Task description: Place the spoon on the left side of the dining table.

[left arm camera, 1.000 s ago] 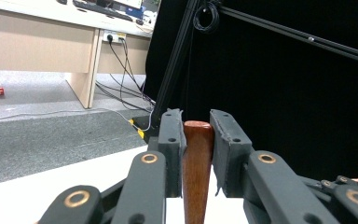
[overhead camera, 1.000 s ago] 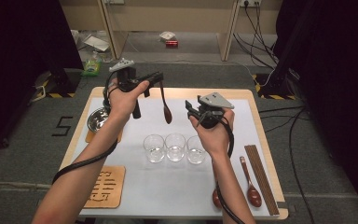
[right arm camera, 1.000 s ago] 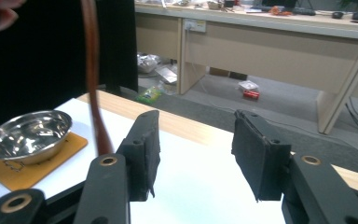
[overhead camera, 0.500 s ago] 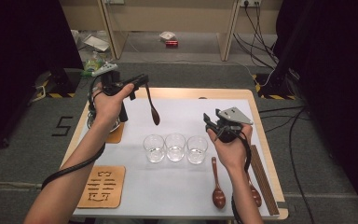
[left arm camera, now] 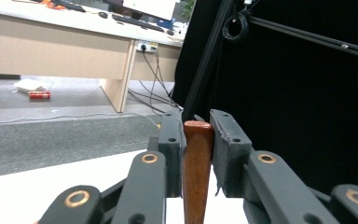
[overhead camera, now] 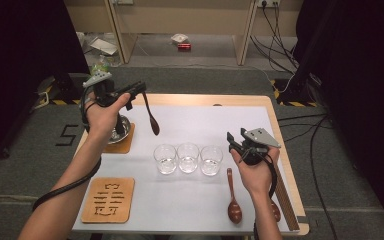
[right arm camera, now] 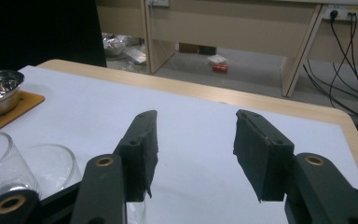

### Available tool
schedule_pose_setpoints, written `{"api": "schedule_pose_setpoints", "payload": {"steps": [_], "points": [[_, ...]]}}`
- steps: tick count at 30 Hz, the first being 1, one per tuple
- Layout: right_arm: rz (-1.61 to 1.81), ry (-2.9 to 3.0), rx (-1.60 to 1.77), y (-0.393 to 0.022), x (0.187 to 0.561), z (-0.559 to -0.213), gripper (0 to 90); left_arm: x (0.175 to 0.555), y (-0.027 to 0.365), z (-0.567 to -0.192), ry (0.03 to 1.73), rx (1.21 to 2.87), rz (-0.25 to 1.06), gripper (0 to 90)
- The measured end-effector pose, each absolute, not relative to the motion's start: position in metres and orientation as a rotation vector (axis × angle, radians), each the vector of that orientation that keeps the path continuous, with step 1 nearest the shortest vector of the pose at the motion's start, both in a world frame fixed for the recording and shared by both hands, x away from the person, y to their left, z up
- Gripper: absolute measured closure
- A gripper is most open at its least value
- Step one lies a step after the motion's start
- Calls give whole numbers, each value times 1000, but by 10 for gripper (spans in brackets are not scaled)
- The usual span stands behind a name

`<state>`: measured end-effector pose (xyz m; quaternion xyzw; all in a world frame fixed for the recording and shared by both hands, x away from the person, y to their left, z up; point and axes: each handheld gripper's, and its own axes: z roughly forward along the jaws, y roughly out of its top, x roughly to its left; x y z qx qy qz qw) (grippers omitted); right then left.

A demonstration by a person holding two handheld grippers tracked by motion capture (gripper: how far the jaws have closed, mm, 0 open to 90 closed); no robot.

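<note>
While the left gripper (overhead camera: 139, 90) is held above the table's far left corner, its two black jaws pinch the handle of a dark brown wooden spoon (overhead camera: 151, 116); in the left gripper view the squared handle end (left arm camera: 197, 154) stands upright between the two pads, pressed from both sides and level with the jaw tips. In the high view, the spoon hangs from the jaws with its oval bowl lowest, clear of the white table sheet (overhead camera: 190, 120) and just right of a round steel bowl (overhead camera: 121, 128) that sits on a square cork coaster (overhead camera: 125, 144). The left hand (overhead camera: 102, 112) wraps the gripper body, its forearm rising diagonally from the bottom left edge, with the jaws pointing to the right across the table.

The right gripper (overhead camera: 232, 141) lies low over the right half of the sheet, its jaws spread with nothing between them; they have just been opening further. In the right gripper view the two pads (right arm camera: 142, 144) frame bare white sheet. The right hand (overhead camera: 254, 167) grips the body from below, forearm entering at the bottom edge. A second brown wooden spoon (overhead camera: 233, 200) lies on the sheet beside that hand, bowl toward the near edge. Three clear drinking glasses (overhead camera: 188, 158) stand touching in a row between the two hands.
</note>
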<state>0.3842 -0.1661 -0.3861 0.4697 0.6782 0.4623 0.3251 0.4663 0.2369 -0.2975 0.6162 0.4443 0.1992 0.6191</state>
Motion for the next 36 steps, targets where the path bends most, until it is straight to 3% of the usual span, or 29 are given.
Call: {"api": "schedule_pose_setpoints", "payload": {"steps": [36], "points": [[1186,1757,1294,-180,369,-403,483,436,293,-306,1077,1369,569,745]]}}
